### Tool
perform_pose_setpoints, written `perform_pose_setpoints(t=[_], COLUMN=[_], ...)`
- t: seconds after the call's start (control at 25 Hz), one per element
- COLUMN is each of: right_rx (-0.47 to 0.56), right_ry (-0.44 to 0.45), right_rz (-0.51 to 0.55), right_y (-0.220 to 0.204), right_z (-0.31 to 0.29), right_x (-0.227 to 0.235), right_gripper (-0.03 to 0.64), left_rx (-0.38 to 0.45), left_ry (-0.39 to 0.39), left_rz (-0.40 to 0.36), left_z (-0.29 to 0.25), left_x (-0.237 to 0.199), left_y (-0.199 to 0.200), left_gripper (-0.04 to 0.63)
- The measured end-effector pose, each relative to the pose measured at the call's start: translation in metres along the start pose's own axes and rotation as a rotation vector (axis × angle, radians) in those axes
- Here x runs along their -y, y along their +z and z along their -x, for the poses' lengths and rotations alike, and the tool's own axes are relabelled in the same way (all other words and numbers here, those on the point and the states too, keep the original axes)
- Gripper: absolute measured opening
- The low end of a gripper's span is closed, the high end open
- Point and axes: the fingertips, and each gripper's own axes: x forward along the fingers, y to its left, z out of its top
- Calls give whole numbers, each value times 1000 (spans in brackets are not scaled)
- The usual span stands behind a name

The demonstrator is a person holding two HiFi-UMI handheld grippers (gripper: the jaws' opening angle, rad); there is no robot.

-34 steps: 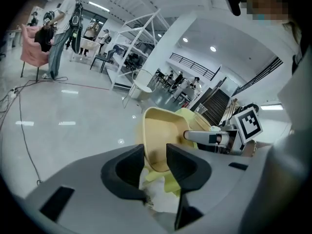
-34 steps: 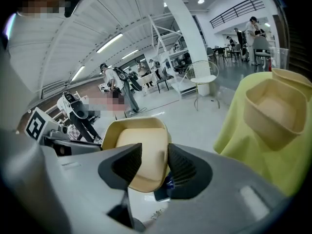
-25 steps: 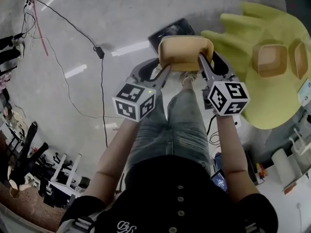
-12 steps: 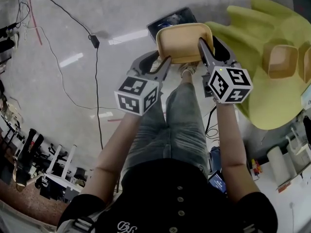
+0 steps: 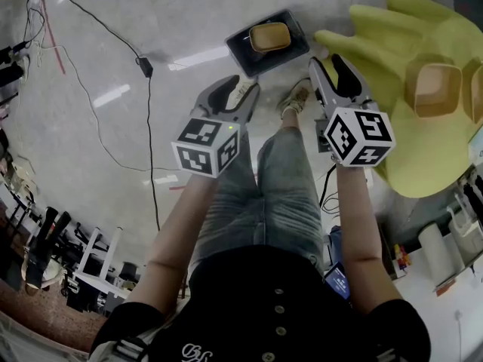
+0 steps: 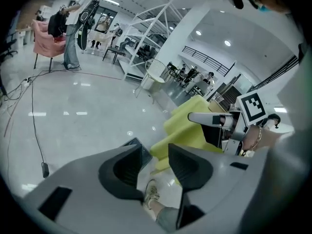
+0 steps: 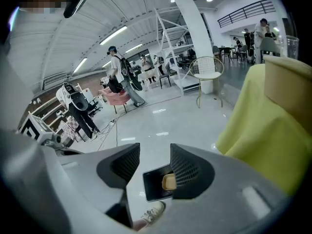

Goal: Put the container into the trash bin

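Container [image 5: 270, 36] lies open-side up in trash bin [image 5: 243, 51], long axis left-right; fingers of left gripper [image 5: 238, 90] and right gripper [image 5: 333, 70] opening, empty.

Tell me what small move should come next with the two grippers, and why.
Probably draw both back from above the trash bin. The container lies inside the bin. The left gripper and the right gripper have their jaws opening with nothing between them, so the drop looks done.
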Motion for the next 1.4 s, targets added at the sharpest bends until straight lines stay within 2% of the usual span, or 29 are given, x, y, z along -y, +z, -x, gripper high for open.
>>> perform_pose_setpoints(t=[0.32, 0.6, 0.76, 0.96, 1.4], right_rx=[60, 176, 238, 287, 326], right_ry=[-11, 12, 12, -27, -106], right_rz=[-32, -8, -17, -6, -8], right_y=[12, 61, 85, 106, 132], right_z=[35, 84, 118, 155, 199], right_x=[-8, -3, 19, 57, 148], right_gripper=[183, 183, 182, 182, 182], left_rx=[22, 44, 46, 66, 71], left_ry=[-82, -166, -205, -253, -289], left_rz=[-53, -114, -154, -215, -241], left_z=[3, -6, -18, -30, -63], left_x=[32, 94, 142, 197, 271], left_y=[23, 56, 67, 89, 108], left_gripper=[155, 155, 155, 155, 155])
